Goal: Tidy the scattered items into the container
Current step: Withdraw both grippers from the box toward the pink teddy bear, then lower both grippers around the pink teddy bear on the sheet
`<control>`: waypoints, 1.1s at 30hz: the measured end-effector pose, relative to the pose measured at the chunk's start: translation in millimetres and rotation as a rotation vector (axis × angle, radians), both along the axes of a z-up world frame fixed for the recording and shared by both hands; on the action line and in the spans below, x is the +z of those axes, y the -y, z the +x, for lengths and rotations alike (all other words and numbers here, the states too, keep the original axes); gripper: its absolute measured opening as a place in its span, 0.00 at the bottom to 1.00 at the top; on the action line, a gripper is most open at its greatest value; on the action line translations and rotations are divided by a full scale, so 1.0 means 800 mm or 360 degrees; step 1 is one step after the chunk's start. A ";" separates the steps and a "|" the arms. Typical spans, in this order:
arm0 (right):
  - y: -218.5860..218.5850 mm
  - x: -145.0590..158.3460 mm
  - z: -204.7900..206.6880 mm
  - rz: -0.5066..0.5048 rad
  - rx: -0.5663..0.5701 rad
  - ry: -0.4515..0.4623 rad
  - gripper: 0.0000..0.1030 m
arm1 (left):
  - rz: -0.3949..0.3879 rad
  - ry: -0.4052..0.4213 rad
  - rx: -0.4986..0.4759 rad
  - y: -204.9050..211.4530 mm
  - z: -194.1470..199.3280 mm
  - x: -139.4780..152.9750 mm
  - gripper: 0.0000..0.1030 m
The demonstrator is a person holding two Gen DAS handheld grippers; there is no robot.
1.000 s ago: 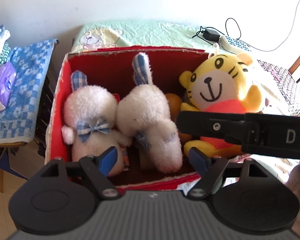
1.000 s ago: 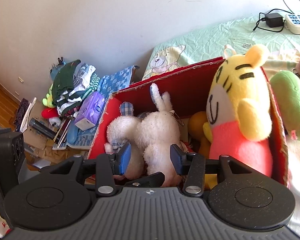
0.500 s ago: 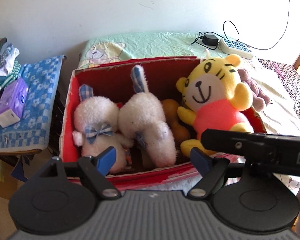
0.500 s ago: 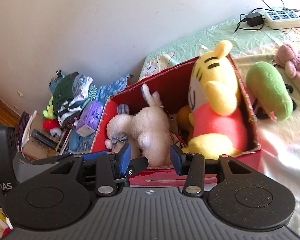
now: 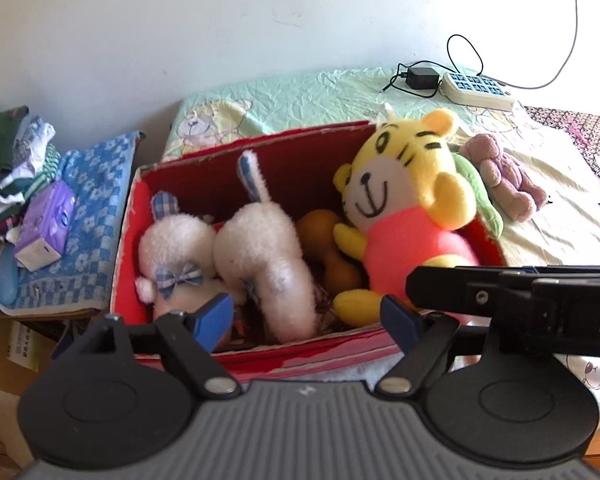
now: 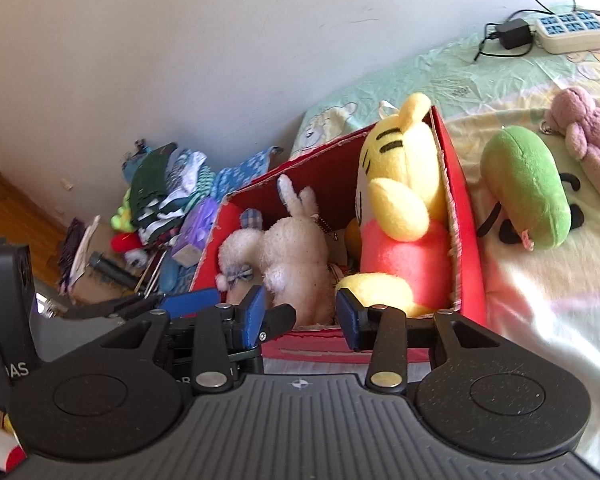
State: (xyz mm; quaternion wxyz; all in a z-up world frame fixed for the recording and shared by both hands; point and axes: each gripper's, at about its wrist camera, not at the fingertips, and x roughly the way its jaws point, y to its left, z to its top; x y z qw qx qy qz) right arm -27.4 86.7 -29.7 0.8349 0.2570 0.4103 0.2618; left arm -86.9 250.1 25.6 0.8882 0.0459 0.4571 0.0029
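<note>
A red cardboard box (image 5: 260, 356) (image 6: 466, 264) sits on the bed. Inside it are two white bunny plushes (image 5: 176, 248) (image 5: 264, 256), an orange toy (image 5: 324, 228) and a yellow tiger plush (image 5: 404, 200) (image 6: 400, 184) leaning on the right wall. Outside, right of the box, lie a green plush (image 6: 524, 188) and a pink plush (image 6: 588, 136) (image 5: 504, 184). My left gripper (image 5: 306, 318) hangs open in front of the box with nothing between its fingers. My right gripper (image 6: 301, 316) is closing slightly, also with nothing in it, near the box's front edge.
A white power strip (image 5: 476, 88) with a black charger lies at the back of the bed. Left of the box, a blue towel carries a purple tissue pack (image 5: 44, 228) beside a clothes pile (image 6: 164, 184). Clutter covers the floor at left.
Both grippers have pulled back from the box, which now looks smaller. The green and pink plushes on the bed have come into view. The toys in the box have not moved.
</note>
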 end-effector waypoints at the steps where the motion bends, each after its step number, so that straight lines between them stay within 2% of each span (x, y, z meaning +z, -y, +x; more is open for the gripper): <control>1: 0.009 0.001 0.001 0.0032 0.0028 -0.0009 0.43 | 0.0000 -0.0002 0.0001 0.007 -0.001 0.004 0.80; 4: 0.041 0.004 0.002 0.0156 0.0090 -0.0030 0.44 | 0.0057 0.0028 0.0011 0.031 -0.006 0.019 0.80; 7: 0.072 0.005 0.003 0.0164 0.0108 -0.0024 0.43 | 0.0112 0.0068 0.0025 0.060 -0.007 0.035 0.81; 13: 0.140 -0.009 0.015 0.0175 0.0087 -0.0060 0.43 | 0.0069 0.0090 -0.0027 0.130 0.005 0.046 0.81; 25: 0.254 -0.033 0.036 0.0138 0.0037 -0.0139 0.43 | 0.0010 -0.0010 -0.0124 0.257 0.042 0.009 0.80; 33: 0.330 -0.058 0.066 -0.0007 -0.0175 -0.0193 0.43 | -0.0249 -0.0106 -0.0183 0.303 0.102 -0.045 0.80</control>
